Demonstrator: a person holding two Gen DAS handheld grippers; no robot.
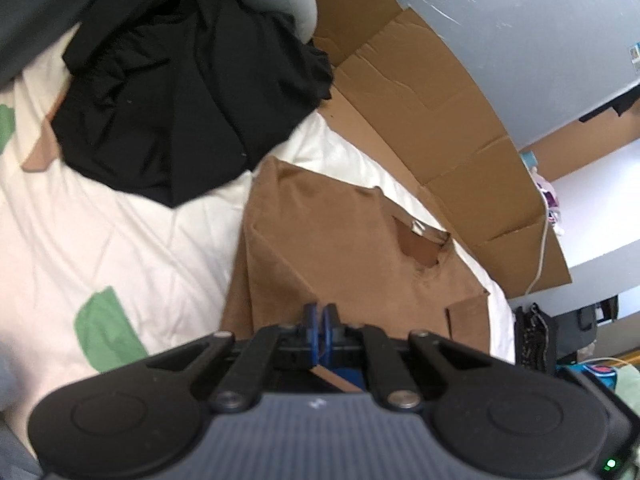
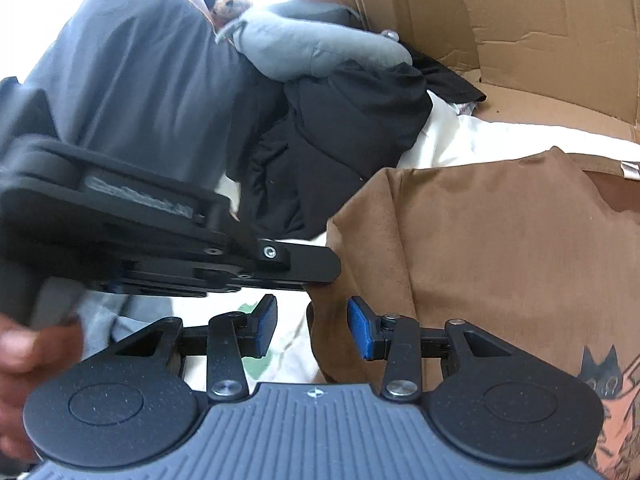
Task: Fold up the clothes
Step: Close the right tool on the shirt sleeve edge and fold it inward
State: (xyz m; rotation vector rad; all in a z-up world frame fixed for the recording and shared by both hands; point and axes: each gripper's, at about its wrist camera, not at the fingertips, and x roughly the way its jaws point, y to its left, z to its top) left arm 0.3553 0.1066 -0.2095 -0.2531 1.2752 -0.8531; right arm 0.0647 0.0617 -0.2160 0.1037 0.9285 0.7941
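A brown shirt [image 1: 344,248] lies partly folded on a white bedspread [image 1: 120,232]; it also shows in the right wrist view [image 2: 500,248], with a black and orange print [image 2: 604,384] at its lower right. My left gripper [image 1: 320,320] is shut on the brown shirt's near edge, its blue pads pressed together. It appears side-on in the right wrist view [image 2: 312,272], at the shirt's left edge. My right gripper [image 2: 312,326] is open, its blue pads [image 2: 266,326] either side of the shirt's lower left edge, holding nothing.
A pile of black clothes [image 1: 180,92] lies further up the bed, also in the right wrist view [image 2: 340,144], with a grey pillow [image 2: 316,54] and a dark grey cushion [image 2: 132,92] behind. Flattened cardboard [image 1: 448,132] lines the wall side. Green patches [image 1: 106,332] mark the bedspread.
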